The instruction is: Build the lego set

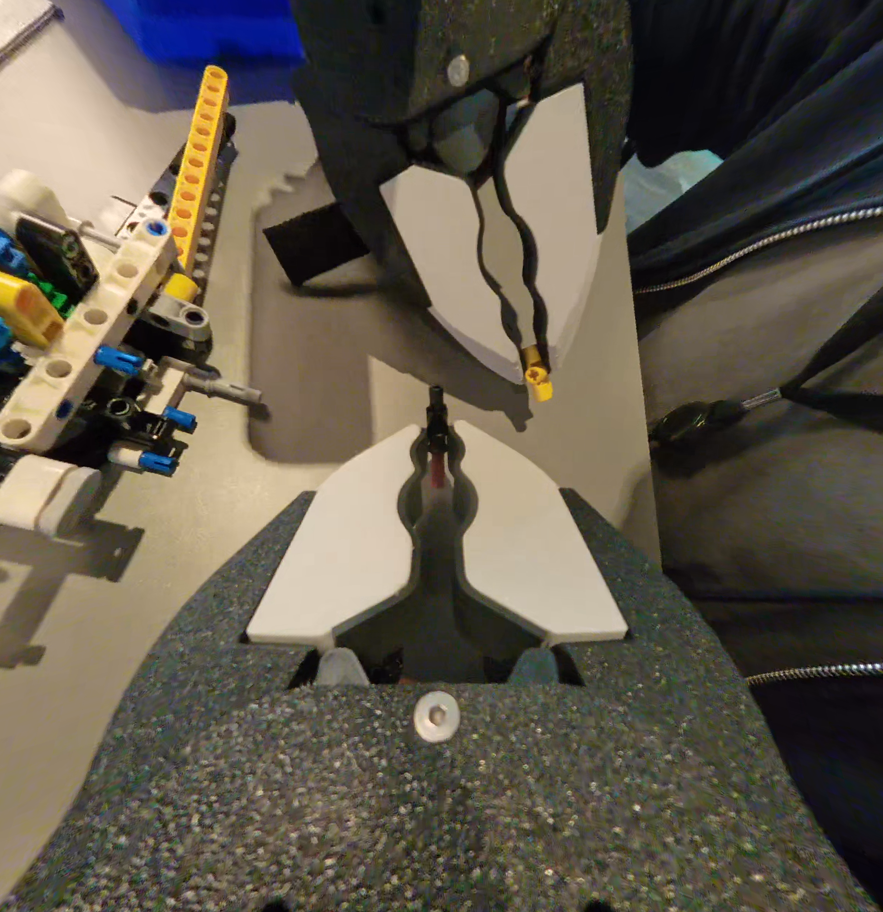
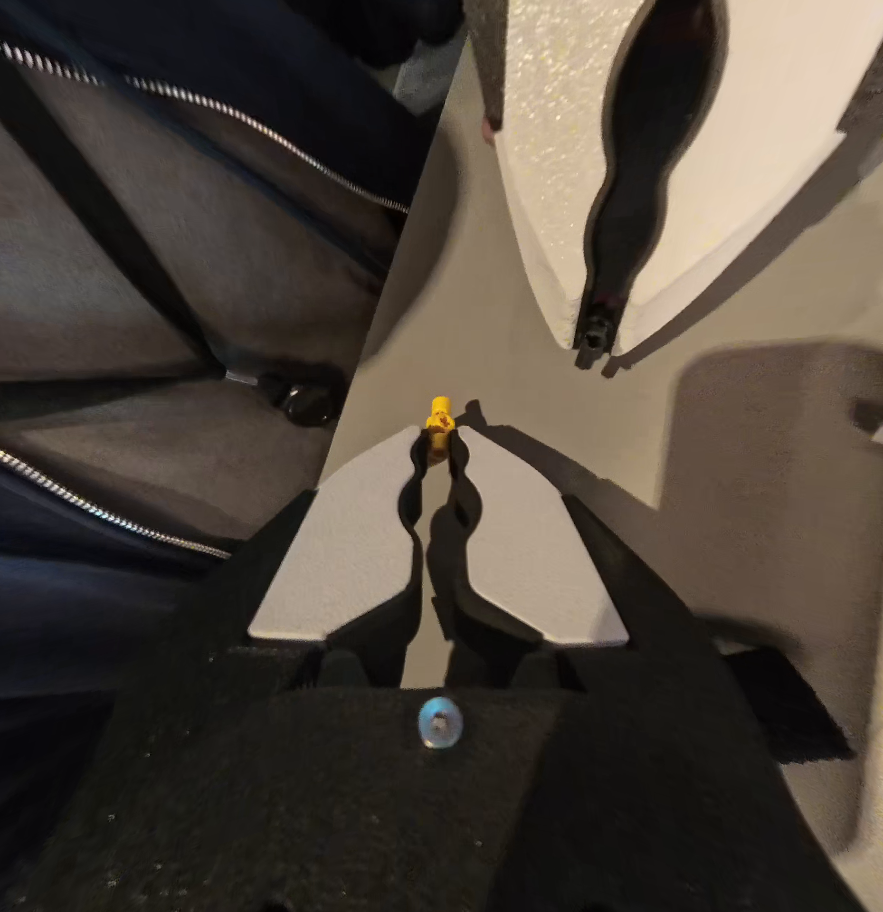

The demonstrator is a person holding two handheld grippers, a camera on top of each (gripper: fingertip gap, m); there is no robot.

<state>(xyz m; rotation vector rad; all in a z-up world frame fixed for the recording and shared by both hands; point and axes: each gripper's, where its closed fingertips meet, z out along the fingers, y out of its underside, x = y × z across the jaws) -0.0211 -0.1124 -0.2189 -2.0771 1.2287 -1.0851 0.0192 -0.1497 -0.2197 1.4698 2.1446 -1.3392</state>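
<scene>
My left gripper [image 1: 437, 429] is shut on a small black pin [image 1: 436, 414] that sticks out past its tips, with a dark red part behind it between the fingers. My right gripper [image 2: 438, 432] is shut on a small yellow connector [image 2: 439, 419]. The two grippers face each other tip to tip over the grey table, a short gap apart. The right gripper [image 1: 535, 367] with the yellow connector [image 1: 538, 377] shows in the left wrist view; the left gripper [image 2: 593, 345] with the black pin [image 2: 592, 348] shows in the right wrist view. The partly built lego model [image 1: 84, 316] sits at the left.
The model has a long yellow beam [image 1: 200, 163], white beams and blue pins. A blue bin [image 1: 202, 29] stands at the back left. A person's dark zipped jacket [image 1: 775, 222] fills the right side by the table edge. A black strap [image 1: 316, 242] lies on the table. Tip to tip, the grippers are about 6 cm apart.
</scene>
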